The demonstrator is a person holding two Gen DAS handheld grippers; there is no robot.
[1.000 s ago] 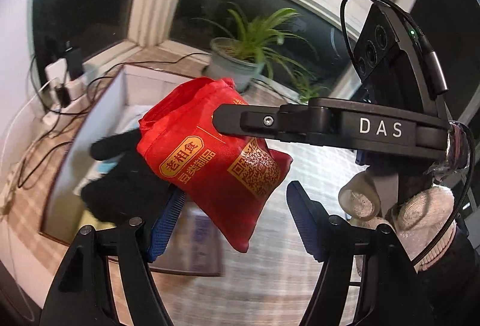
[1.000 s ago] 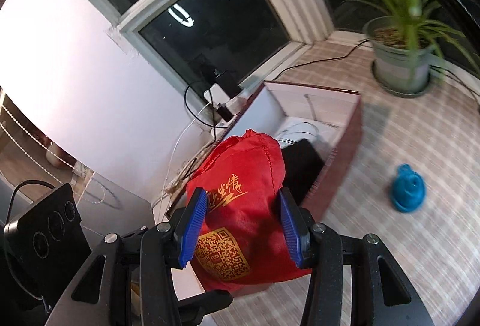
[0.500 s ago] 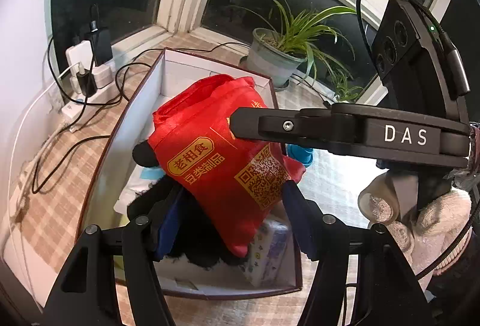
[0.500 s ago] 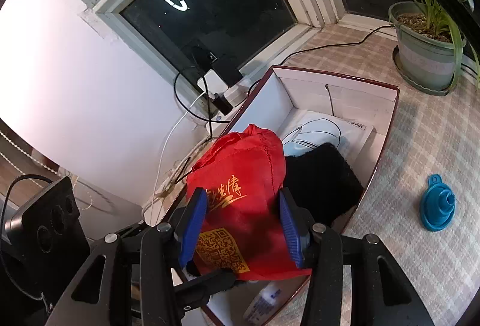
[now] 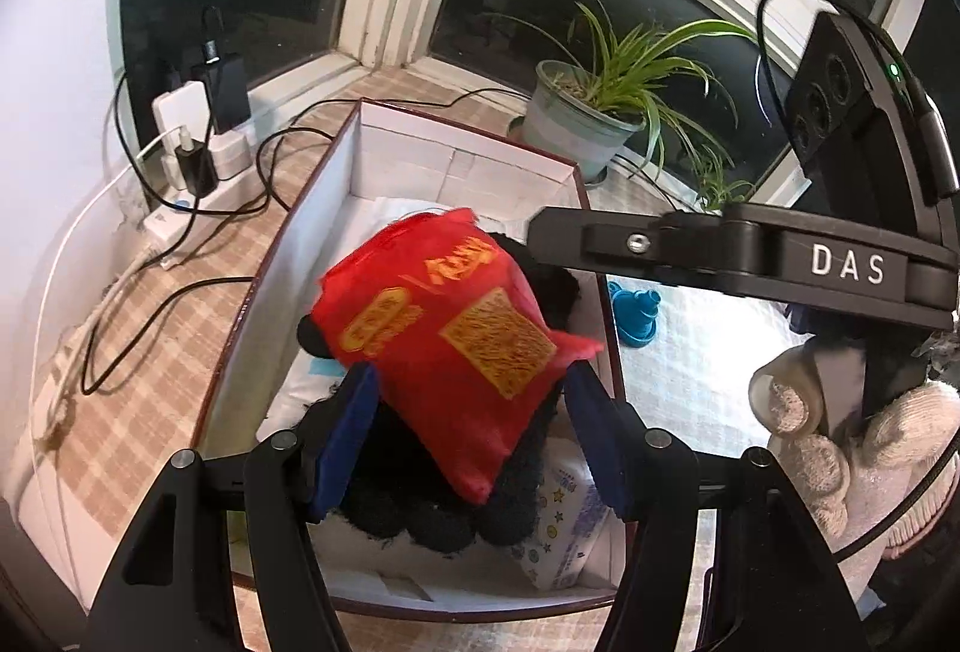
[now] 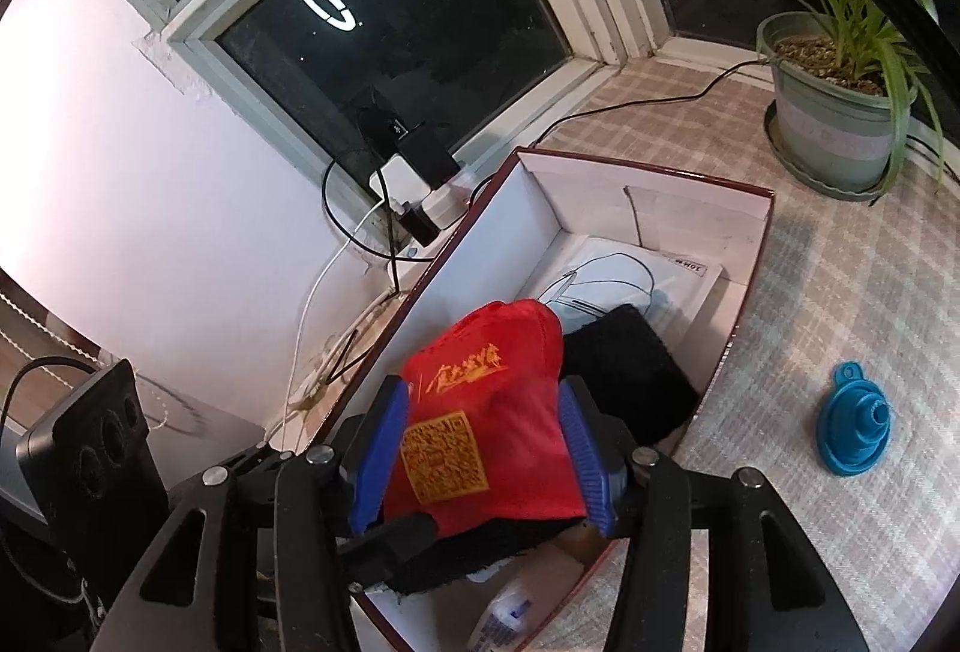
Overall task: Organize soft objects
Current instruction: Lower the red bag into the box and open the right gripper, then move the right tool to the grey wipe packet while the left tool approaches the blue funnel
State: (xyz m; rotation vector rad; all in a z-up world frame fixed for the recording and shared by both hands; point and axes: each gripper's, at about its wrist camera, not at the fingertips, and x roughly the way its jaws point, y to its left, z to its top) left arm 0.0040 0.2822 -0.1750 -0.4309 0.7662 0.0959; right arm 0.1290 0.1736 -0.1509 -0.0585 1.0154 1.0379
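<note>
Lowering the red printed cloth bag (image 6: 486,424) into the maroon-edged white cardboard box (image 6: 648,190), right hand-held gripper (image 6: 486,457) pinching it, jaws just easing; left hand-held gripper (image 5: 474,442) spread. Next: release fully.

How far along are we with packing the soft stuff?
Done: black glove, tissue pack and white packet lie in the box. In hand: the red bag sits between the right gripper's just-widening jaws, over the box. Left: let it drop. The blue funnel stays outside.

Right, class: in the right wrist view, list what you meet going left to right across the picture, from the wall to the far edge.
Power strip with chargers → red bag between the right gripper's fingers → black cloth in the box → blue funnel, with the potted plant above it.
</note>
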